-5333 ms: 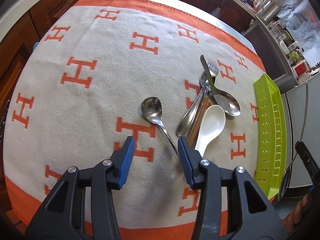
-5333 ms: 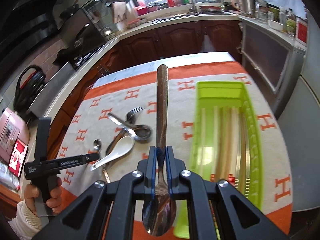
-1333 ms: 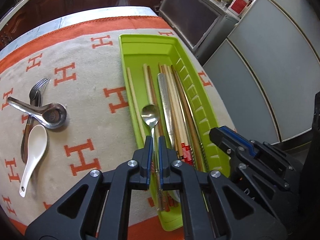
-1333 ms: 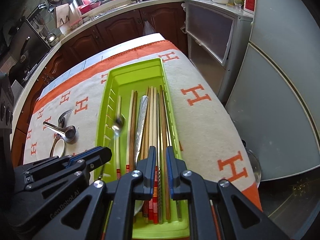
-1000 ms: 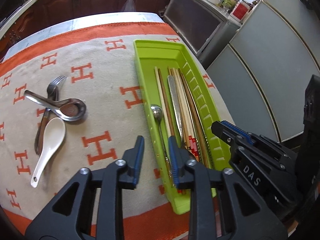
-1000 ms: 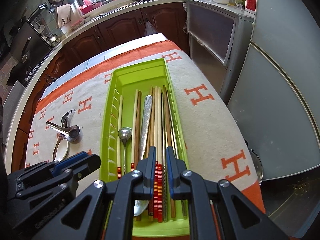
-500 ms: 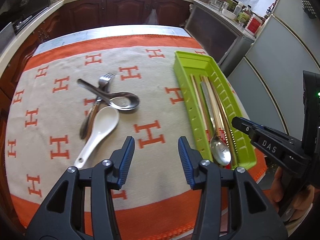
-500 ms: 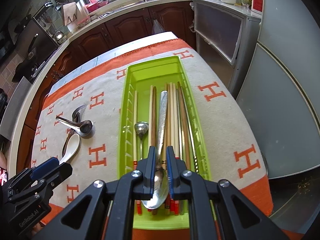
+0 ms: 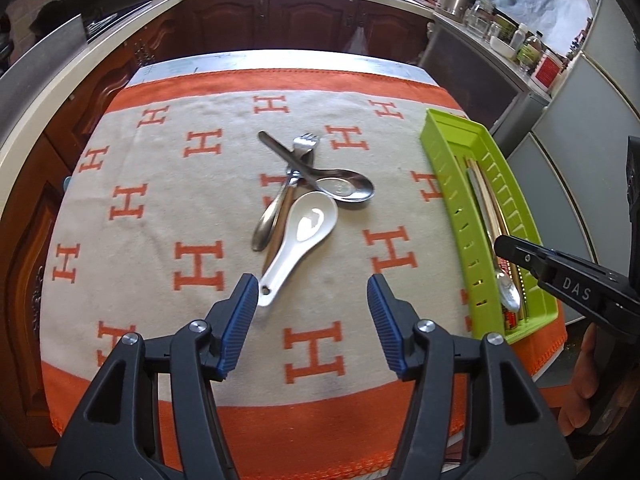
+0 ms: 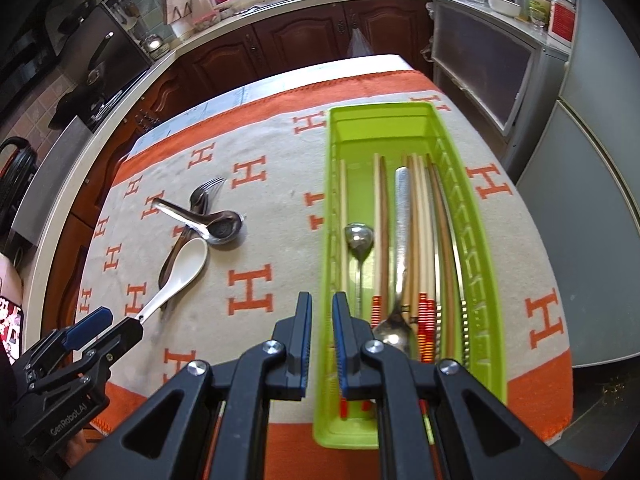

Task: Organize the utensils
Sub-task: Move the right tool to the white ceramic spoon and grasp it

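- Left gripper (image 9: 311, 312): jaws opening, nothing between them, hanging over the cloth (image 9: 160, 208) just short of the white spoon (image 9: 298, 242).
- Right gripper (image 10: 321, 334): jaws nearly pressed together, empty, above the green tray's (image 10: 486, 264) near end.
- Small spoon (image 10: 359, 240), chopsticks (image 10: 420, 232) lie in the tray; metal spoon (image 9: 340, 186), fork (image 9: 298, 152) mid-worktop.

A matt woven cloth (image 9: 168, 200) in beige and orange covers the tabletop. On it lie a glossy white ceramic spoon (image 9: 300, 236), a polished steel ladle spoon (image 9: 340, 186) and a shiny metal fork (image 9: 298, 156). The lime-green tray (image 10: 484, 264) at the cloth's right edge is smooth, glossy plastic, holding pale wooden chopsticks (image 10: 420, 216) and bright steel spoons (image 10: 360, 240). Both tools are matt black plastic, their fingers (image 9: 240, 320) faced with ribbed blue pads.
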Available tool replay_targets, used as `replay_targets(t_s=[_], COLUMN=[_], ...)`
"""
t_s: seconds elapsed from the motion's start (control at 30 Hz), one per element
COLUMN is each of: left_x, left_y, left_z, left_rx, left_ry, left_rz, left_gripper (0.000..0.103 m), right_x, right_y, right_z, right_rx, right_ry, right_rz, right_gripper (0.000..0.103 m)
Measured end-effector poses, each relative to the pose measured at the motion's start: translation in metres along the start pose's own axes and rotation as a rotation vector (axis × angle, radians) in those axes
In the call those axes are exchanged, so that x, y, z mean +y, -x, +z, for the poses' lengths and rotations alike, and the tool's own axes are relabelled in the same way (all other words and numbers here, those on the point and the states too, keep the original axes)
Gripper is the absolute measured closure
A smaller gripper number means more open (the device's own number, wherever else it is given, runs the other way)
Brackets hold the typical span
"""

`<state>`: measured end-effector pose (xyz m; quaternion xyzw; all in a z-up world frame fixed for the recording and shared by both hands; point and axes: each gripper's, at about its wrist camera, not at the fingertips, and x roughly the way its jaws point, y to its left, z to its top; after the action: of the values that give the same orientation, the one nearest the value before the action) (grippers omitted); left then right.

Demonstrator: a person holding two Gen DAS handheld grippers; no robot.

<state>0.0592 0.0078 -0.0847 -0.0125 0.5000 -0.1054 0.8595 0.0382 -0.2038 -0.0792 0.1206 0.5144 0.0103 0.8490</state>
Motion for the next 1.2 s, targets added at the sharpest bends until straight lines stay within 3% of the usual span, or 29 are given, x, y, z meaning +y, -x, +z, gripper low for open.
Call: replay_targets(t_s=[0.6, 1.2], left_x=[0.060, 0.102], left_y=[-0.005, -0.022], left_z=[-0.004, -0.007], left_rx=[-0.002, 0.010], left_ry=[0.108, 0.183], left_rz=[0.062, 0.115], left_gripper=[0.049, 0.049], right_x=[0.060, 0.080], right_y=[-0.027, -0.086], right_z=[0.005, 0.021], right_rx=[0.086, 0.237], right_ry=[0.083, -0.048], right_rz=[0.092, 0.307], right_gripper=[0.087, 0.087])
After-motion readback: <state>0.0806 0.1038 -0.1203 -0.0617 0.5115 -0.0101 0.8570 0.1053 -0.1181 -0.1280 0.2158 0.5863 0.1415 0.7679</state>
